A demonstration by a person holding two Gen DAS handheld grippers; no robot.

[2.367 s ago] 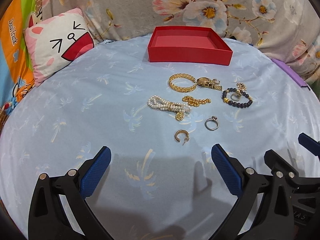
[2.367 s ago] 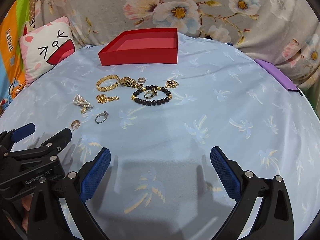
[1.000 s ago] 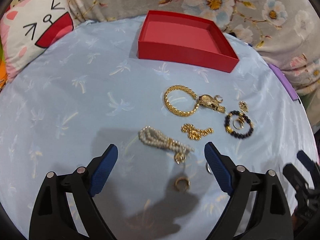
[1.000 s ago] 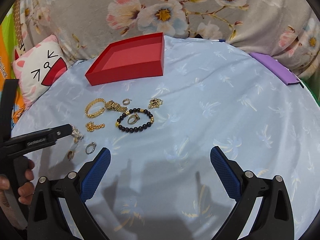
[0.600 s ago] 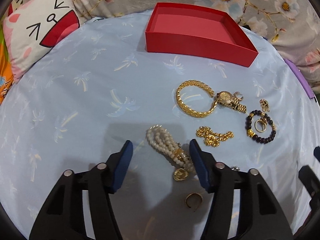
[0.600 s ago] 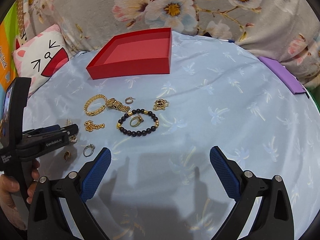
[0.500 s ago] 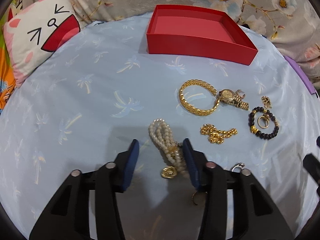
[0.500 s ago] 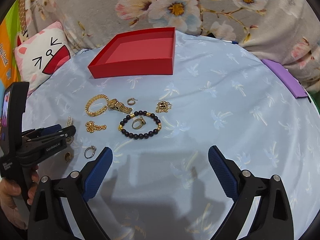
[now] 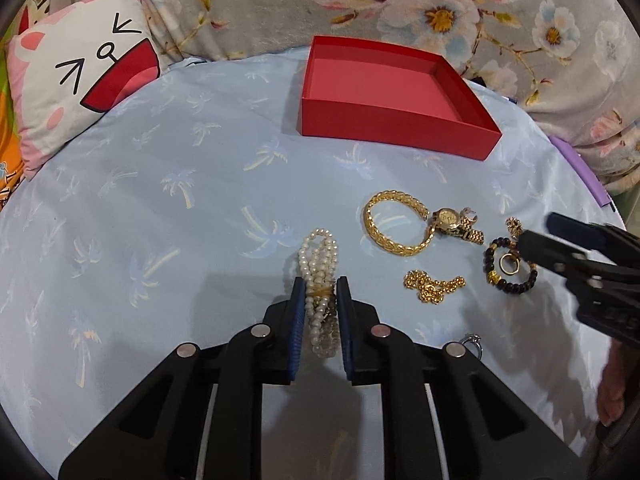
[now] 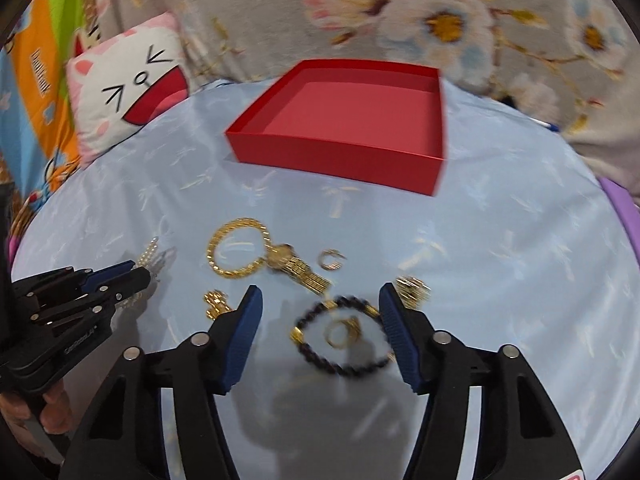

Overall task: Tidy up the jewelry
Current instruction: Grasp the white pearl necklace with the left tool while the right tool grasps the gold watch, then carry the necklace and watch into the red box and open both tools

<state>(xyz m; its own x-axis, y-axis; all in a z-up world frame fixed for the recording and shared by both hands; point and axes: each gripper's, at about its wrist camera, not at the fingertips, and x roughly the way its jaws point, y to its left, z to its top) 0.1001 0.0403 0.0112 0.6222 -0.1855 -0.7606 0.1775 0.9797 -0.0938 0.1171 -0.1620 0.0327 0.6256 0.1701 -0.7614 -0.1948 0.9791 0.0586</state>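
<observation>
— Left wrist view: what has the left gripper (image 9: 321, 300) got?

— Its blue pads are closed against the white multi-strand pearl bracelet (image 9: 319, 268), which lies on the pale blue palm-print cloth (image 9: 160, 200), well short of the shallow red cardboard box (image 9: 390, 94).

— And the right gripper (image 10: 320, 312)?

— Its fingers are spread wide and hold nothing. They straddle the dark beaded bracelet (image 10: 344, 340), which rings a gold ring (image 10: 340, 330). A woven gold bangle (image 10: 236, 254) and gold watch (image 10: 296, 266) lie just beyond.
</observation>
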